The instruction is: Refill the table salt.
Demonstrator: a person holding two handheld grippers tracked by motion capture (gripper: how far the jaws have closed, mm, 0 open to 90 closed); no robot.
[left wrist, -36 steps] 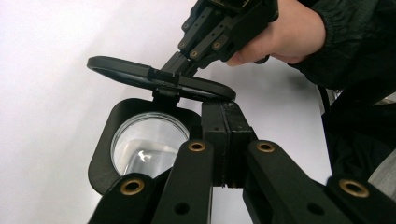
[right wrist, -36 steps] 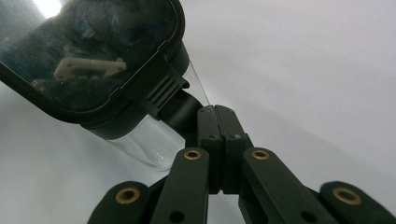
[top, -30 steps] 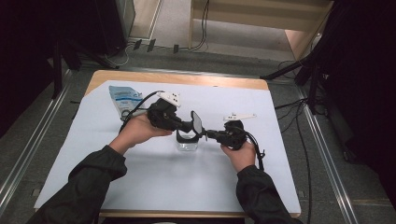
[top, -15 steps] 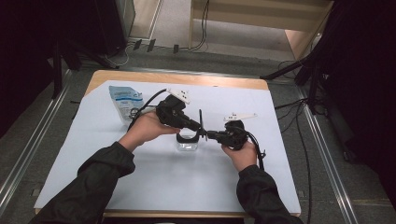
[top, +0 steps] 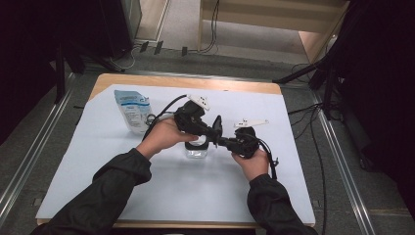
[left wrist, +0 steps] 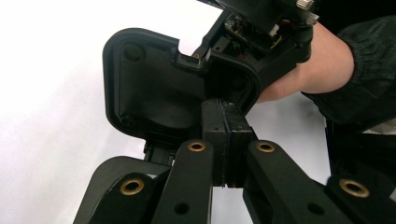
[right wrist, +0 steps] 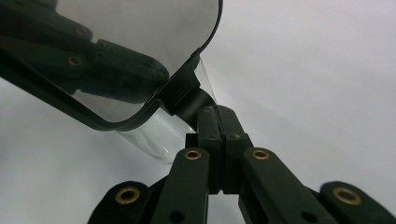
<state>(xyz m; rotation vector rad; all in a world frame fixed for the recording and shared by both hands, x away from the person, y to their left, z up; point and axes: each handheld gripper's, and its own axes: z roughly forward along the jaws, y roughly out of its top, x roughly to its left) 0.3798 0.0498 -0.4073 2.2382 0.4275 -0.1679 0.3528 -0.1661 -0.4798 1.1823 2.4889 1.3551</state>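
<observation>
Right gripper (top: pixel 226 142) fingers clenched on the stem of a small black-framed mirror (top: pixel 216 128), held above a clear glass jar (top: pixel 197 149) mid-worktop (top: pixel 98 196). Left gripper (top: pixel 208 131) clenched shut, empty, against the mirror's back — a push could twist the mirror loose onto the jar. Pouch (top: pixel 132 110) beyond.

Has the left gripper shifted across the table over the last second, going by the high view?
Yes. The left gripper has moved rightward, away from the blue-and-white plastic pouch at the table's left, toward the right gripper over the clear glass jar.
</observation>
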